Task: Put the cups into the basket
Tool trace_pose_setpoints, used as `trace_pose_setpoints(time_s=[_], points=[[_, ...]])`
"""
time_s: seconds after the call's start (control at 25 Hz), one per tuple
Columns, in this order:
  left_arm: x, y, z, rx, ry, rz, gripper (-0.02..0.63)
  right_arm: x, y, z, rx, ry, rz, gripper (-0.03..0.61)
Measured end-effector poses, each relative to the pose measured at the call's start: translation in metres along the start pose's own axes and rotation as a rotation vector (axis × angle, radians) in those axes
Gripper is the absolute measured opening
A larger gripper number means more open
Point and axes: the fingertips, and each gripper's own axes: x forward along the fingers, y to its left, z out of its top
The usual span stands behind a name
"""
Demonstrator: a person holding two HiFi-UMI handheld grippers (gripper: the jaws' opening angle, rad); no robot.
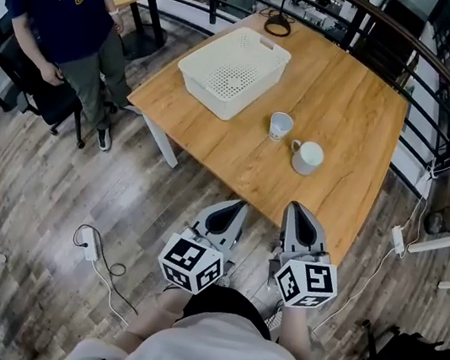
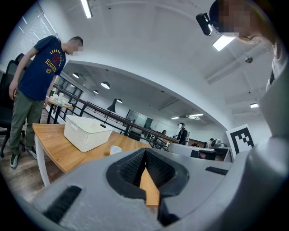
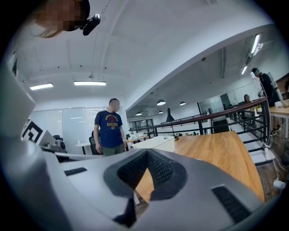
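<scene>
A white perforated basket (image 1: 233, 71) stands on the far left part of the wooden table (image 1: 356, 111). Two white cups stand to its right, nearer me: a patterned cup (image 1: 281, 126) and a plain mug (image 1: 306, 157). Both grippers hang in front of the table's near edge, short of the cups and pointing level at them. My left gripper (image 1: 236, 209) is shut and holds nothing. My right gripper (image 1: 298, 208) is shut and empty too. The left gripper view shows its closed jaws (image 2: 145, 151), the basket (image 2: 86, 132) and one cup (image 2: 115, 150). In the right gripper view its own jaws (image 3: 146, 152) meet below the basket (image 3: 156, 143).
A person (image 1: 65, 11) in a dark T-shirt stands left of the table beside a black chair (image 1: 27, 86). A black lamp base (image 1: 277, 25) sits at the table's far edge. A curved railing (image 1: 432, 64) runs behind and right. A cable and plug (image 1: 93, 251) lie on the floor.
</scene>
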Motion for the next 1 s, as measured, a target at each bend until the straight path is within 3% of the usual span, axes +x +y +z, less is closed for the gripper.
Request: trace_pose_setpoints(time_s=[0.52, 1.0], points=[[0.063, 0.041, 0.018, -0.028, 0.025, -0.029, 0.008, 0.063, -0.038, 0.010, 0.019, 0.020, -0.048, 0.011], [0.134, 0.101, 0.051, -0.037, 0.070, -0.106, 0.008, 0.148, -0.066, 0.029, 0.048, 0.017, -0.115, 0.011]])
